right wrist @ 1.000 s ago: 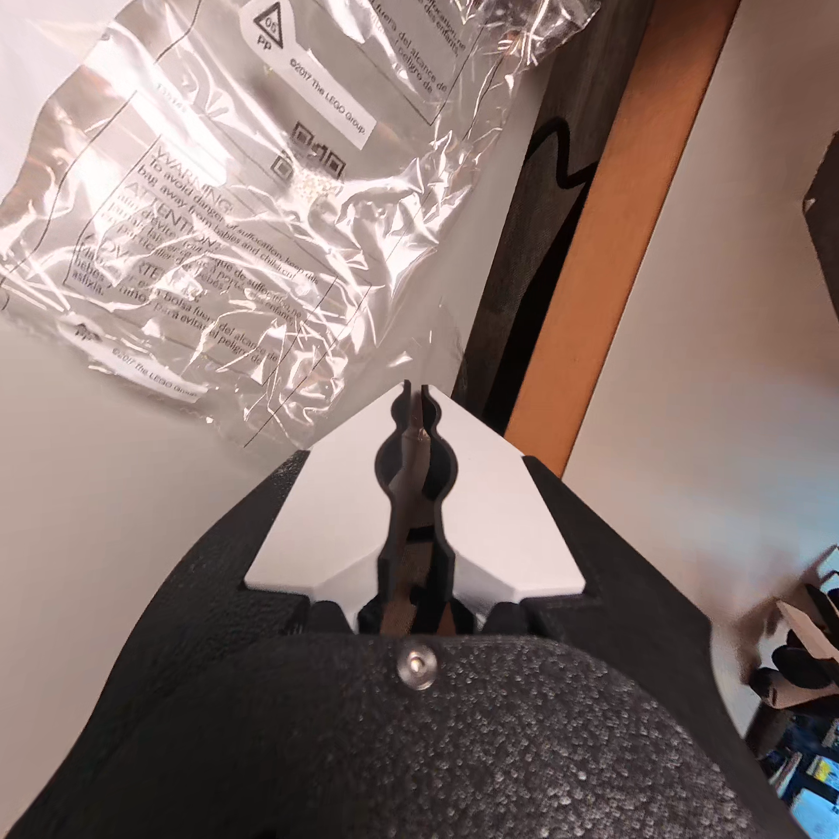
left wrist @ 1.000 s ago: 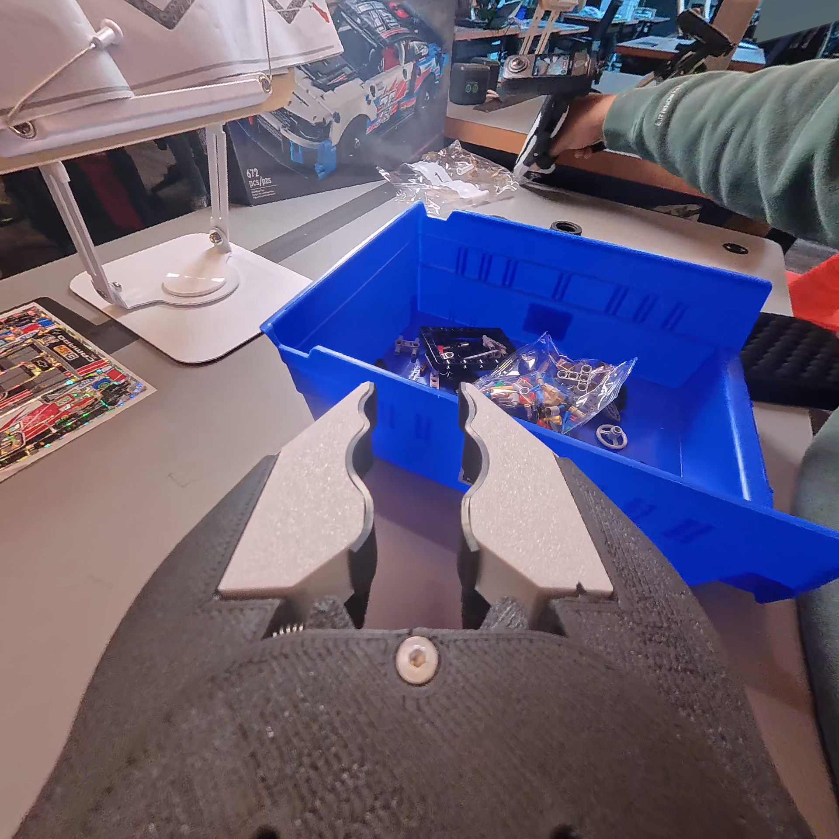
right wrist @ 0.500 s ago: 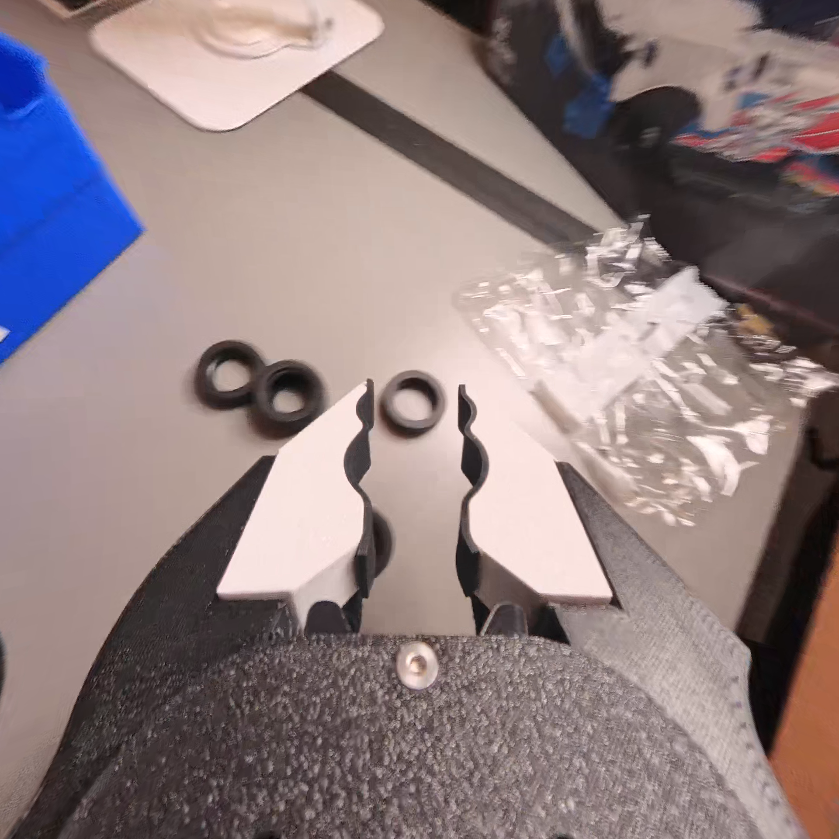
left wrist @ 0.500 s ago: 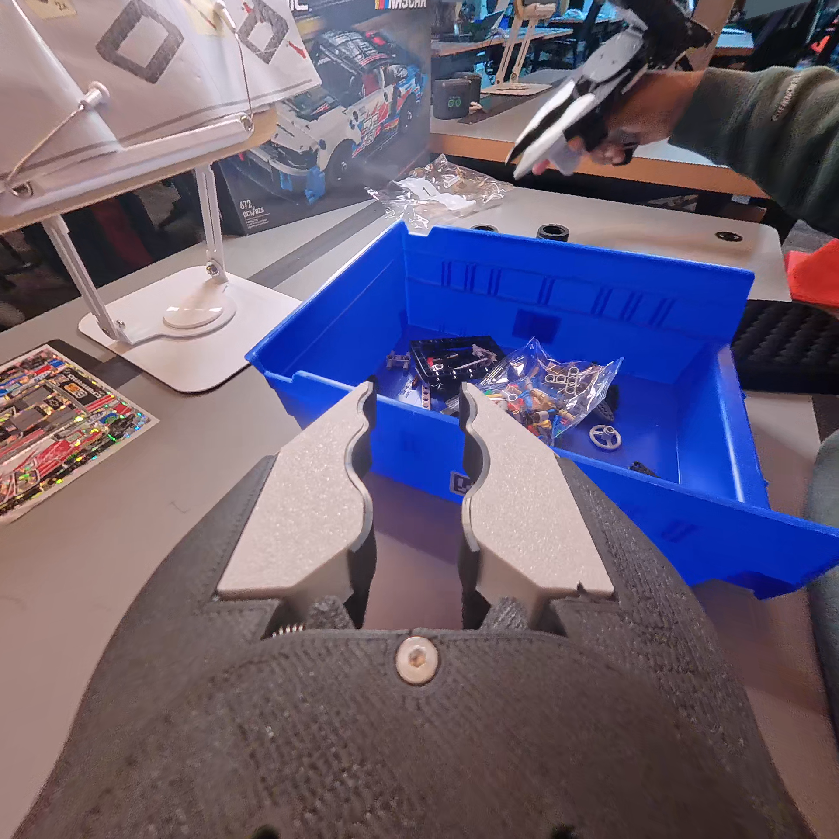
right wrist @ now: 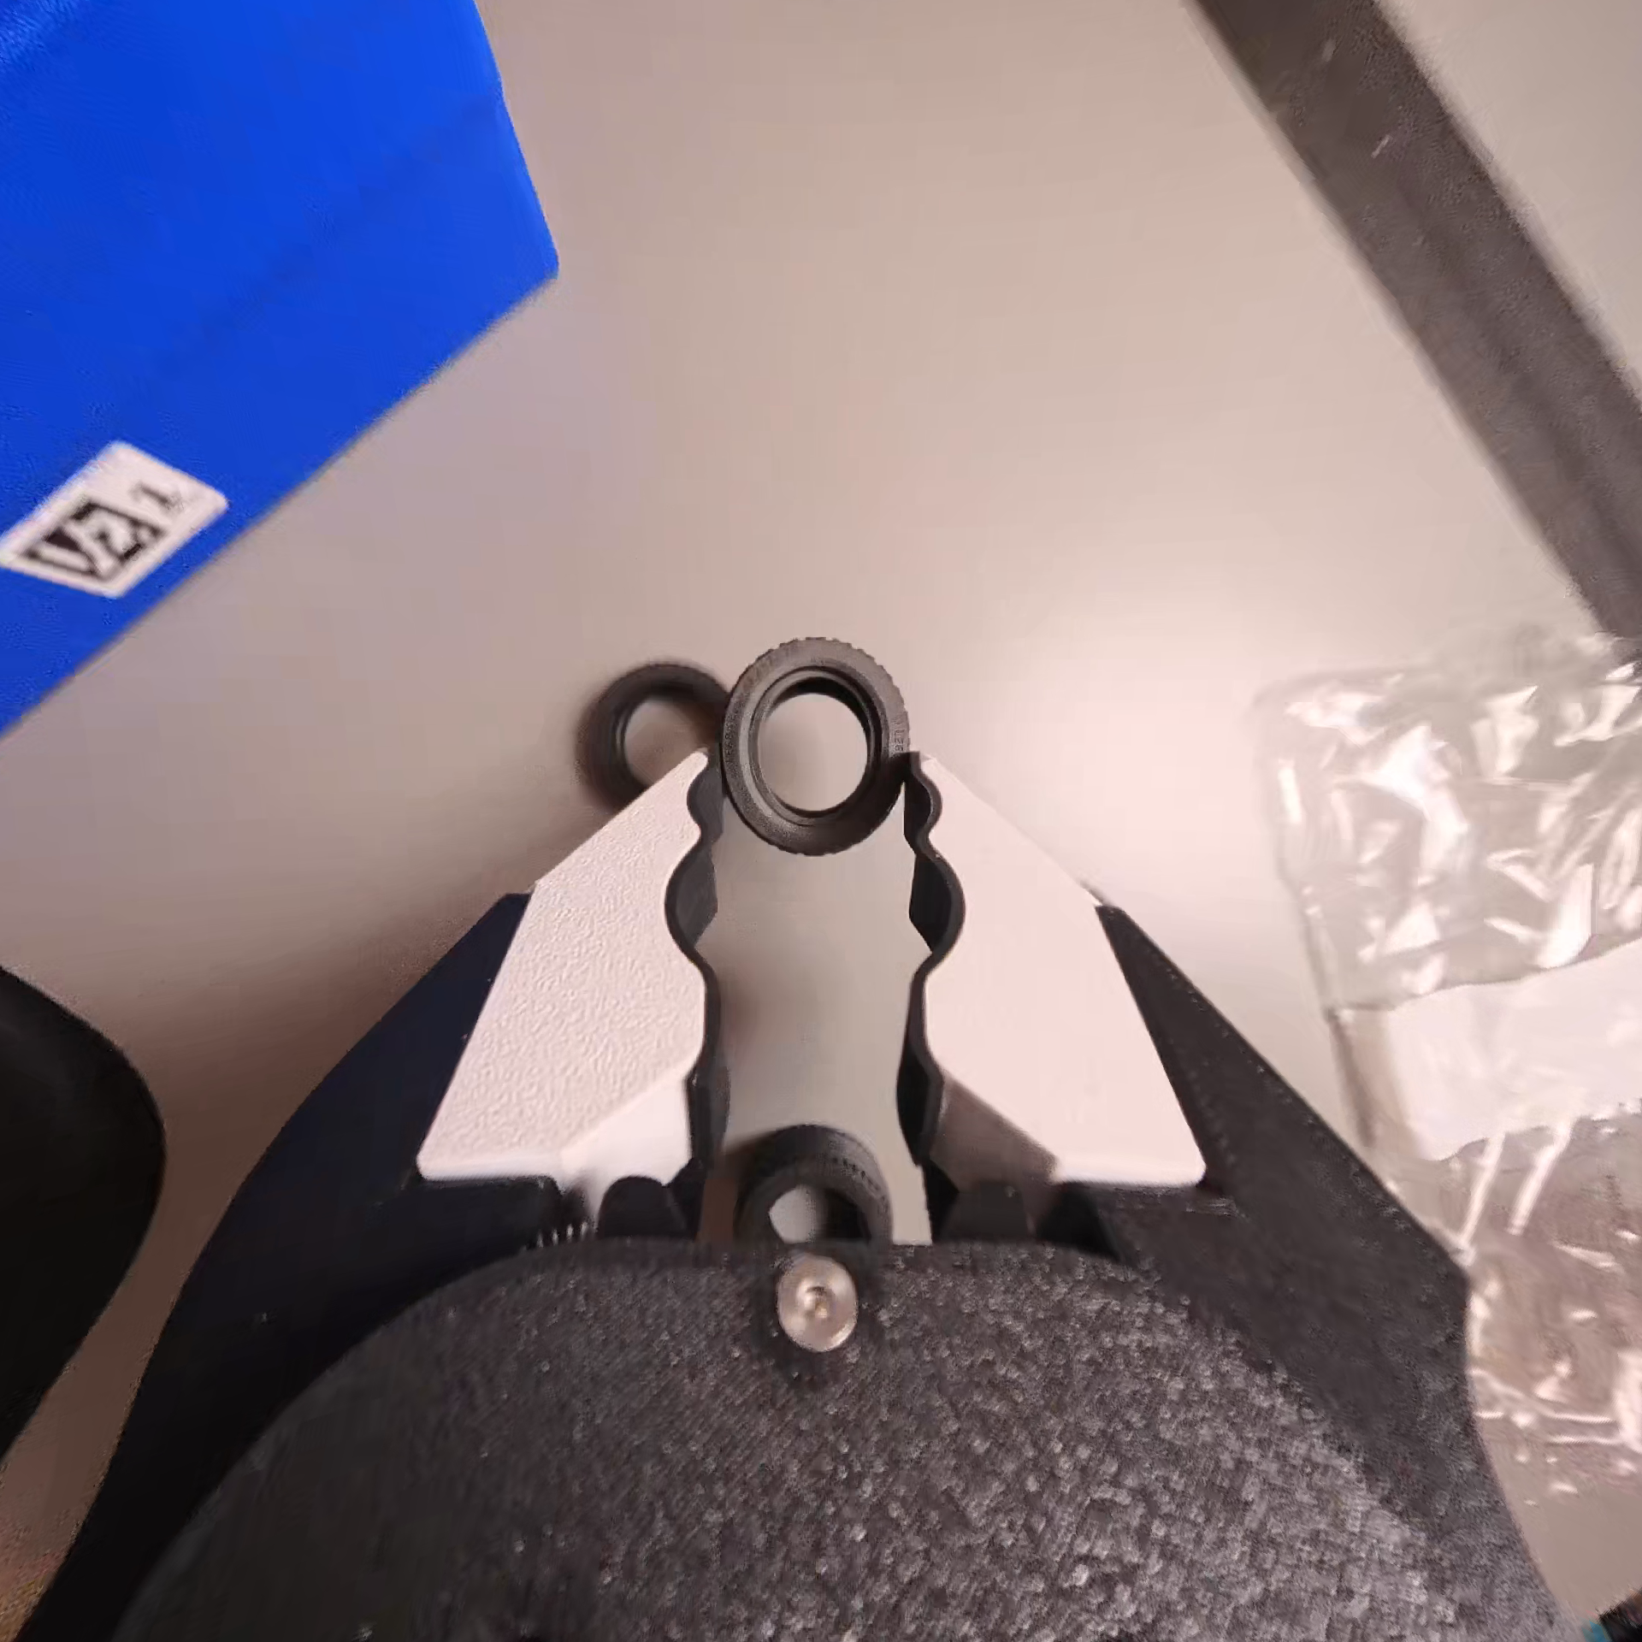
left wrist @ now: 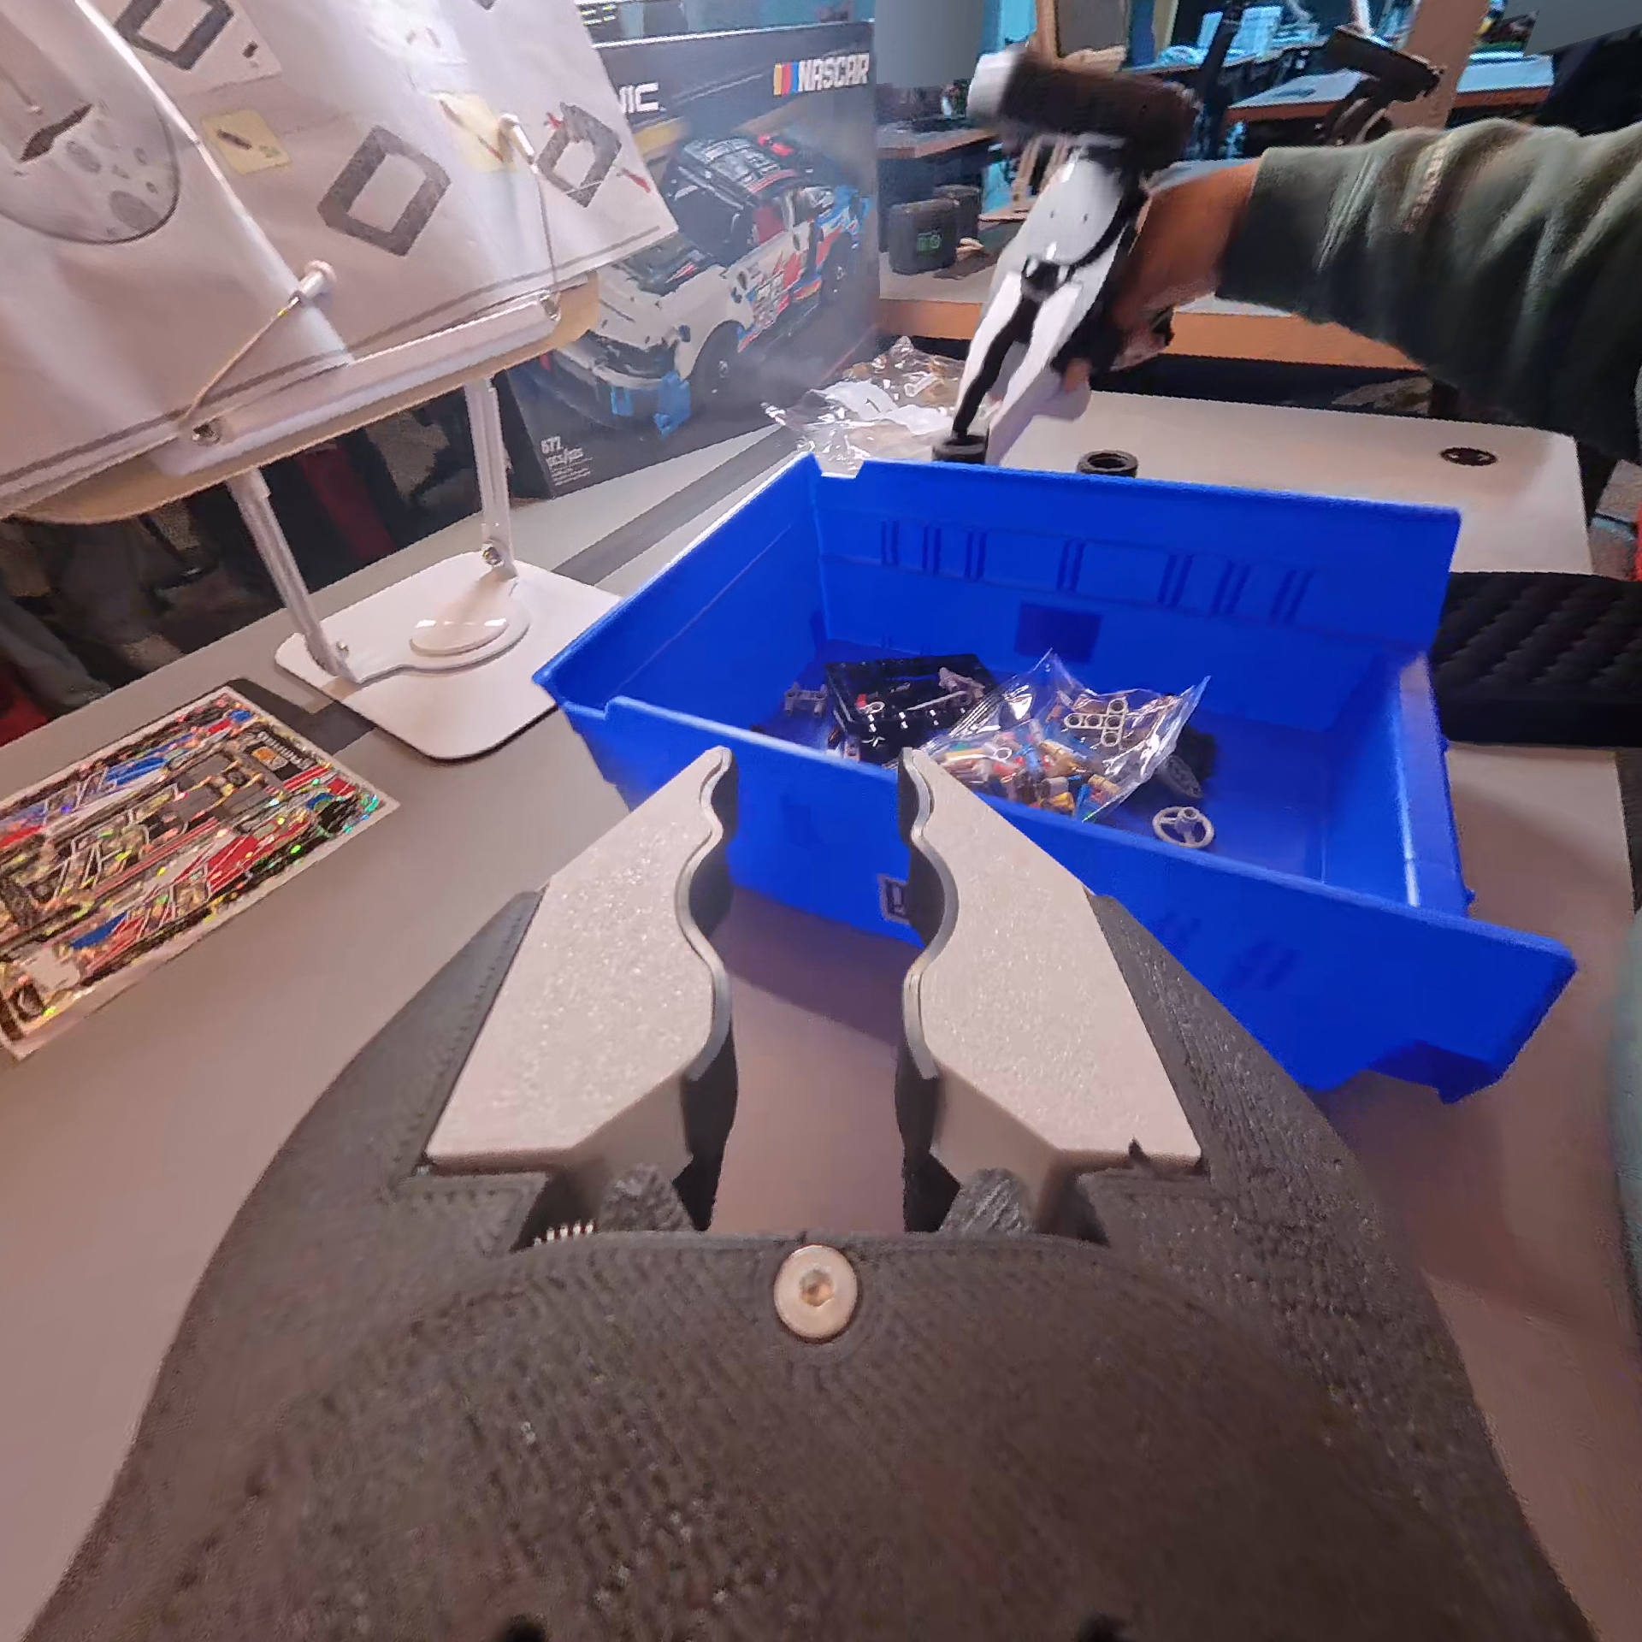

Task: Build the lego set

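My right gripper (right wrist: 810, 764) is open, its fingertips on either side of a black rubber tyre (right wrist: 773, 817) lying flat on the grey table. A second tyre (right wrist: 622, 720) lies just left of it and a third (right wrist: 817, 1191) shows between the finger bases. In the left wrist view the right gripper (left wrist: 977, 426) points down behind the blue bin (left wrist: 1111, 569), near another tyre (left wrist: 1106, 462). My left gripper (left wrist: 813, 773) is open and empty, in front of the bin. The bin holds a bag of small parts (left wrist: 1066, 746), a black assembly (left wrist: 906, 702) and a grey steering wheel (left wrist: 1182, 826).
A crumpled empty plastic bag (right wrist: 1466, 888) lies right of the tyres, the bin's outer wall (right wrist: 222, 267) to their left. An instruction booklet (left wrist: 267, 178) rests on a white stand (left wrist: 444, 657). A sticker sheet (left wrist: 160, 835), the set's box (left wrist: 737, 222) and a black mat (left wrist: 1537, 657) surround the bin.
My right gripper let go of the plastic bag, opened, swung left and came down around a tyre. My left gripper stayed open and drew back slightly from the bin.
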